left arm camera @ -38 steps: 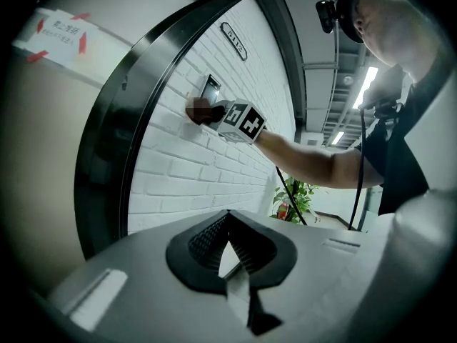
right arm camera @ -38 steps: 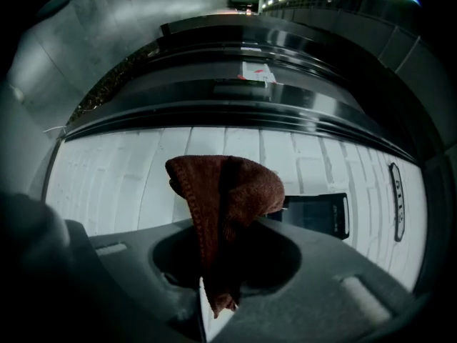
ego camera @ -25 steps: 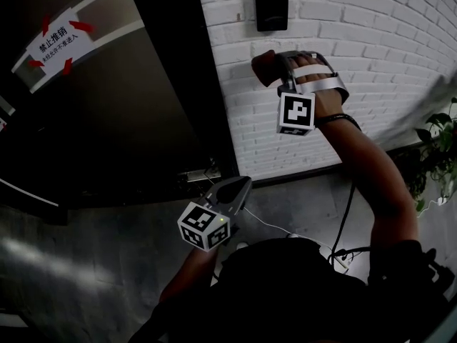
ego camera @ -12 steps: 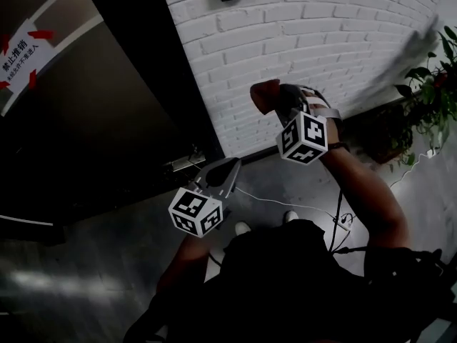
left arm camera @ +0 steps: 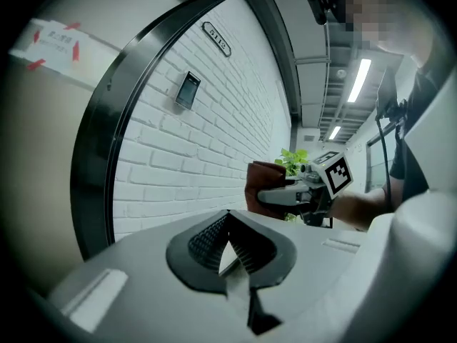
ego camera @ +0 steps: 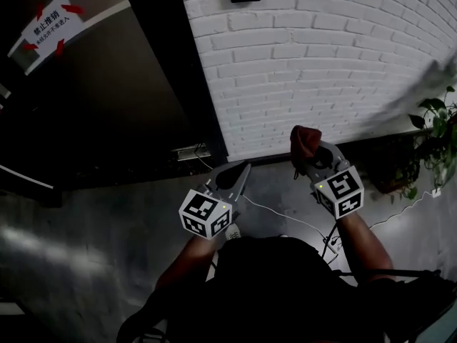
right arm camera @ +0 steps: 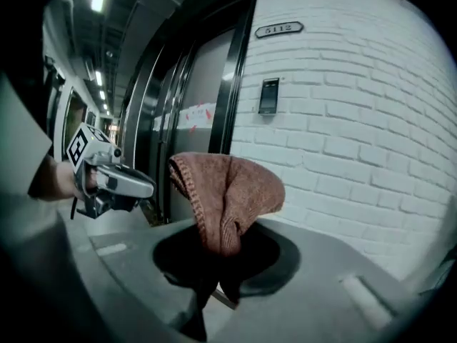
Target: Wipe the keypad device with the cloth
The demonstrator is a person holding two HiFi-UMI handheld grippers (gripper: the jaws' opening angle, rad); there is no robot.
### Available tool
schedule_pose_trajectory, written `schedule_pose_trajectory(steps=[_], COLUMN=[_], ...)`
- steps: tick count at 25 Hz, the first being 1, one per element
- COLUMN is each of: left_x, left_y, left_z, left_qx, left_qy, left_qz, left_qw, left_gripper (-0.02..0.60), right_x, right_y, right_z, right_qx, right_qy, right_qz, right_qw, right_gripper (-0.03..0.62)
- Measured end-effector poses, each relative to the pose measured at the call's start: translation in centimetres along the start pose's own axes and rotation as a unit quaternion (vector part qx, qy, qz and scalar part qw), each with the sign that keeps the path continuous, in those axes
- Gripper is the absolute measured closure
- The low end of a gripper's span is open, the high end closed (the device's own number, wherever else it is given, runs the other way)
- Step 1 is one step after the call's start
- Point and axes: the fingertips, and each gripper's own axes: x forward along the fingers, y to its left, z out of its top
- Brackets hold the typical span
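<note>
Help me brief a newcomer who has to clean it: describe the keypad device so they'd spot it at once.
Find the white brick wall just right of the black door frame. The keypad device is mounted flat on those bricks near the frame, below the number plate. It is the only small, dark, upright rectangle there: the plate is a wide oval, and the paper sign on the door is white with red marks.

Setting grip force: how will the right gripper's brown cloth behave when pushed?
Probably floppy: the cloth folds and droops over the right gripper. Likely light, since a pinch holds it up. Rough texture suggests it won't slip.
</note>
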Motion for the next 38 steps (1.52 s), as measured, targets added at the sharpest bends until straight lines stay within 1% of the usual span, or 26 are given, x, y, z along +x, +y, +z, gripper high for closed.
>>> schedule_pose_trajectory(steps=[3,6,10,13,15,18,25,31,35,38], left_x=[0.6,1.0,1.3,1.1,0.9,0.7,-1.0,-1.9,-2.5,-2.6], left_y=[-2.4,-4.9,-7.6,-8.4,-8.7,-8.8,-7.2,-5.8,-4.7,-4.4], left_z=[-0.3,-0.8,-1.6,-2.5,-3.0,-2.9,-1.5,-1.5,-1.1,-1.1], left_qx=[-0.003,-0.004,-0.007,-0.009,-0.014,-0.014,-0.001,0.005,0.006,0.003], left_qy=[-0.008,-0.009,-0.007,-0.004,0.0,0.001,0.006,0.011,0.007,0.012], left_qz=[0.021,0.037,0.053,0.072,0.079,0.077,0.066,0.043,0.04,0.033], left_qw=[0.9997,0.9993,0.9985,0.9973,0.9968,0.9969,0.9978,0.999,0.9992,0.9994], left_gripper=[0.565,0.565,0.565,0.565,0.565,0.565,0.565,0.565,0.565,0.565], right_x=[-3.2,-5.3,-7.3,-8.2,-8.6,-8.8,-7.3,-6.3,-6.1,-5.9], right_y=[-0.8,-1.0,-1.0,-0.6,0.0,0.9,3.1,4.4,4.8,5.0], right_z=[-1.4,-3.0,-4.8,-6.0,-6.4,-6.1,-4.5,-2.8,-2.5,-2.5], right_qx=[0.047,0.072,0.089,0.096,0.096,0.09,0.094,0.081,0.069,0.063], right_qy=[-0.022,-0.031,-0.032,-0.031,-0.031,-0.035,-0.037,-0.049,-0.046,-0.044], right_qz=[0.01,0.023,0.046,0.065,0.076,0.086,0.086,0.067,0.056,0.049], right_qw=[0.999,0.997,0.994,0.993,0.992,0.992,0.991,0.993,0.995,0.996], right_gripper=[0.526,0.526,0.526,0.526,0.528,0.528,0.53,0.53,0.53,0.53])
